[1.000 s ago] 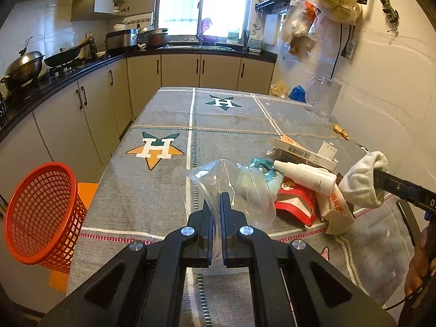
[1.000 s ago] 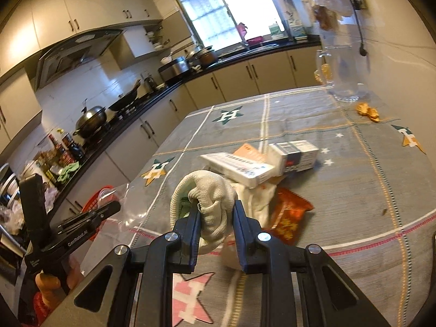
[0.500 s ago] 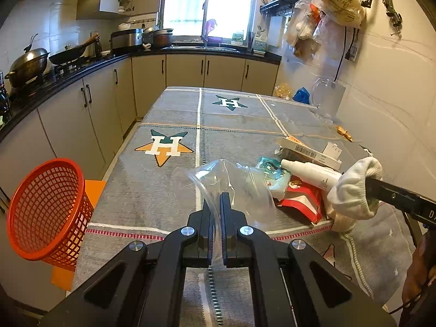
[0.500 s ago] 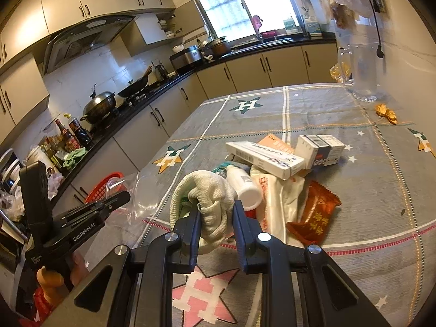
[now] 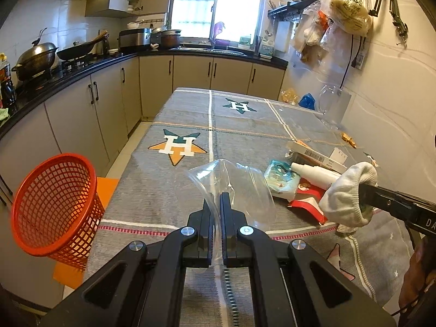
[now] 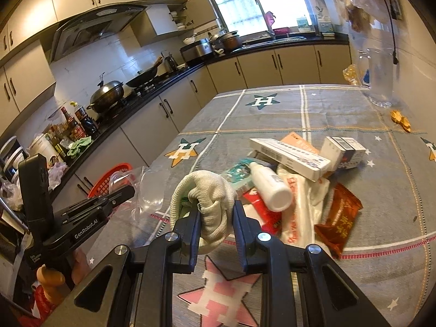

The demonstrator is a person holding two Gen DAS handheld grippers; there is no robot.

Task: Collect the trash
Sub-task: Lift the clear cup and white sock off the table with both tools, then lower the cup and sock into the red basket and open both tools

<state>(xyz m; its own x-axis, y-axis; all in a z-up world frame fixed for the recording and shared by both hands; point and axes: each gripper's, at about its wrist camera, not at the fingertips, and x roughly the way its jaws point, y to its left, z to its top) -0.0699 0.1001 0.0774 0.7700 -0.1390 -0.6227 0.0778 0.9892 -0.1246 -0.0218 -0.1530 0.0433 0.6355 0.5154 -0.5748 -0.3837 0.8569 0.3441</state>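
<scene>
Left wrist view first: the left tool (image 5: 215,204) is clenched on the thin edge of a clear, crinkled plastic bag (image 5: 231,182), which billows open just above the grey star-patterned counter (image 5: 190,114) in the middle of the frame. At right edge, the right tool (image 5: 381,199) is grasping a balled-up cream knitted cloth (image 5: 346,193), hanging just above the litter pile. Risk here, I'd say: that film is slippery and pinched only at its rim, so a quick swing toward the orange mesh waste basket (image 5: 51,207) at lower left could pull it free; and the cloth is bulky, so it may catch the basket rim and drop to the floor. Right wrist view now: the cloth (image 6: 207,199) sits squeezed between the right tool's (image 6: 215,218) fingers at centre, and this angle lays out what's left: a white plastic bottle (image 6: 269,188), a long white carton (image 6: 288,158), a brown foil snack wrapper (image 6: 340,218), a small white box (image 6: 343,150). It barely shows the basket (image 6: 111,179), though, tucked behind the left tool (image 6: 120,196); only the other camera shows its open mouth.
</scene>
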